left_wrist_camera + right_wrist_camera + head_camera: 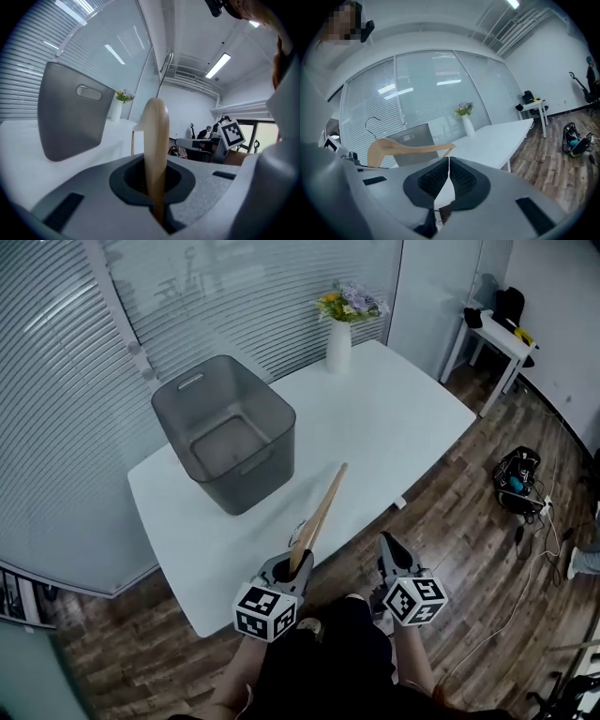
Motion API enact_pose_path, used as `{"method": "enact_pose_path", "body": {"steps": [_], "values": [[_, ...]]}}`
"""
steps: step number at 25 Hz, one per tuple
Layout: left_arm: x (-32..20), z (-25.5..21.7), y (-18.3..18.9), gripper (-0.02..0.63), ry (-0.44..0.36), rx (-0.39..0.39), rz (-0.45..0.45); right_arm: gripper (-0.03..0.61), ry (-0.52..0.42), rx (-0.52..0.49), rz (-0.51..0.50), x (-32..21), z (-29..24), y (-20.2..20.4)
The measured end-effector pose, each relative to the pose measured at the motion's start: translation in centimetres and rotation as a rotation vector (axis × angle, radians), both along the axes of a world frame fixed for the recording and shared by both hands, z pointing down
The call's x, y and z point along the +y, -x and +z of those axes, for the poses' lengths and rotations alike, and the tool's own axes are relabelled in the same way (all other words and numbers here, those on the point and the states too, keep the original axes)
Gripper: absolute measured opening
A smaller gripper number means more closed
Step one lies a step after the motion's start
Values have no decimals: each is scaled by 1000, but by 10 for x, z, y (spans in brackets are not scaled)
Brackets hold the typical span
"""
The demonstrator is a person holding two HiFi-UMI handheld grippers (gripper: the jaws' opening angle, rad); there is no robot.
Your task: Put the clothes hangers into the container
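Left hand-held gripper [298,562] clamped on wooden hanger [323,507], right hand-held gripper [388,542] closed, empty, alongside.

A tall white vase [337,348] of yellow and purple flowers [349,302] stands near the far edge of the broad white table [403,418]. On the brown plank floor [469,549] lies what may be a dark bag [518,474].
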State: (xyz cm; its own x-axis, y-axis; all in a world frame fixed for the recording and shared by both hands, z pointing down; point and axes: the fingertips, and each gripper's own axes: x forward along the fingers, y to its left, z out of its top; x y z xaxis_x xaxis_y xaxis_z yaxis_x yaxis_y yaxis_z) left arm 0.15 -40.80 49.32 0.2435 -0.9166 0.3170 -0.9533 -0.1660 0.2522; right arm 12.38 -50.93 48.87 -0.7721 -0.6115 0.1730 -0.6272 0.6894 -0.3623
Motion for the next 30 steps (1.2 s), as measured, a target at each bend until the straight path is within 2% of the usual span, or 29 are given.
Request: {"method": "enact_pose_path", "body": {"steps": [7, 24, 30], "values": [[-27, -7, 3, 8, -5, 12, -114, 31, -10, 16, -140, -44, -12, 22], [-66, -35, 5, 8, -60, -42, -242, 31, -33, 60, -363, -91, -31, 60], [-76, -61, 17, 8, -111, -53, -293, 31, -92, 54, -446, -105, -57, 84]]}}
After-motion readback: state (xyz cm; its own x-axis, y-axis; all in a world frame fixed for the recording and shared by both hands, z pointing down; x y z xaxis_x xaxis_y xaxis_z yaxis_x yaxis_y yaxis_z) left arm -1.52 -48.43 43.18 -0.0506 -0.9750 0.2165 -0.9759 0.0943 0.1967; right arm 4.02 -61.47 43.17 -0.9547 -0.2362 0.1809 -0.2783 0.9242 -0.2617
